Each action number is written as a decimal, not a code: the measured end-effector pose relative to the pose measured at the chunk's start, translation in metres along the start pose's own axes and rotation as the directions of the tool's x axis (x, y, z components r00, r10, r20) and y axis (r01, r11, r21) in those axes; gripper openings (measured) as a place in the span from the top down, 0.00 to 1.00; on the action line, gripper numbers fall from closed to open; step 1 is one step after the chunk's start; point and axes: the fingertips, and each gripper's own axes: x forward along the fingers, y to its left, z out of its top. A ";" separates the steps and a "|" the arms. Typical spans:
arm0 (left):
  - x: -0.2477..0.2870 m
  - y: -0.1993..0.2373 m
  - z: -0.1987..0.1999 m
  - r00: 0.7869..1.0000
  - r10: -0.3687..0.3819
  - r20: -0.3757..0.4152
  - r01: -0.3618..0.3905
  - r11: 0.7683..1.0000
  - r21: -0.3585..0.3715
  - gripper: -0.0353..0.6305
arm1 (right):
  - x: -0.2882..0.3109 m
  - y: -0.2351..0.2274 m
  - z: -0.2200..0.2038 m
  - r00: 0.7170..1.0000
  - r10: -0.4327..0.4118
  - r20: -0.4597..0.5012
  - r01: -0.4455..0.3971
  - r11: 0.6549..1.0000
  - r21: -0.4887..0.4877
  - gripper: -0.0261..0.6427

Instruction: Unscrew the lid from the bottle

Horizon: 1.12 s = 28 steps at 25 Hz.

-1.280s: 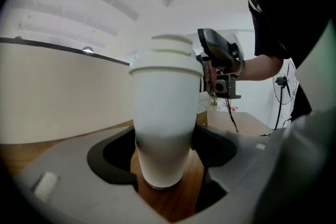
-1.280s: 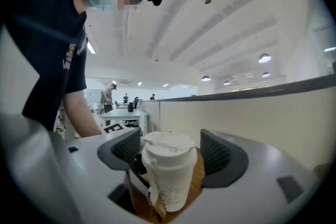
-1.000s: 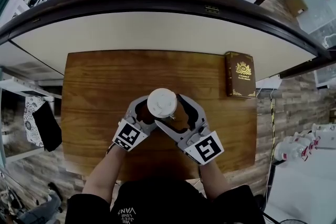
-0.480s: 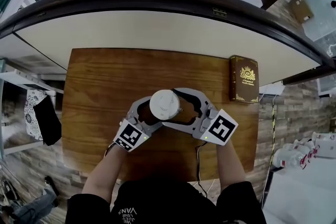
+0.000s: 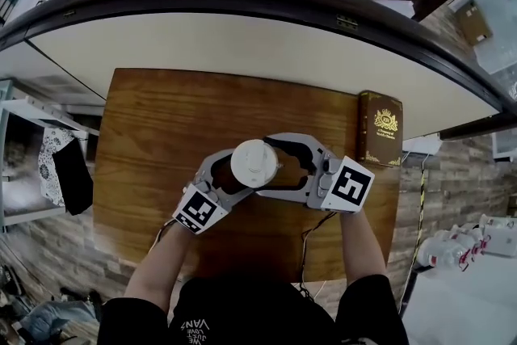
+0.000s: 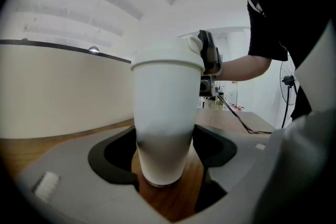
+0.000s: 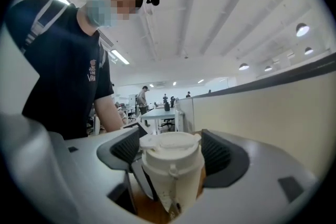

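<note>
White bottle (image 6: 165, 113) is standing left of the book (image 5: 381, 128). Left gripper (image 6: 163, 156) is clamping its lower body; right gripper (image 7: 170, 150) is pinching the lid (image 5: 254, 162). Judgement: brace base firmly, twist lid level.

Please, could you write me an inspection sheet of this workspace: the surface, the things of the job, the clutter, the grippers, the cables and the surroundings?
Surface: brown wooden table, grain visible.
Job's things: white bottle standing upright near the table's middle, with the lid on it.
Clutter: dark book with gold print, lying at the table's right edge.
Grippers: left gripper has its fingers closed on the bottle's lower body; right gripper has its fingers closed on the lid.
Cables: thin cable runs from the right gripper over the table towards its near edge.
Surroundings: cream partition with a dark rim behind the table; brick-pattern floor to the right.
</note>
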 end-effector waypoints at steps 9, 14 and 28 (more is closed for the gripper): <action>0.000 0.000 -0.003 1.000 0.006 -0.013 -0.006 1.000 -0.009 0.44 | -0.021 0.005 0.017 0.844 -0.527 0.103 0.527 0.850 0.030 0.46; 0.001 0.001 -0.005 0.999 0.014 -0.032 -0.014 1.000 -0.003 0.44 | -0.009 0.004 0.006 0.750 -0.657 0.079 0.650 0.754 0.098 0.46; 0.001 0.000 -0.009 0.998 -0.016 -0.058 0.017 1.000 0.010 0.45 | 0.014 -0.015 -0.017 0.711 -0.696 -0.104 0.700 0.714 0.007 0.45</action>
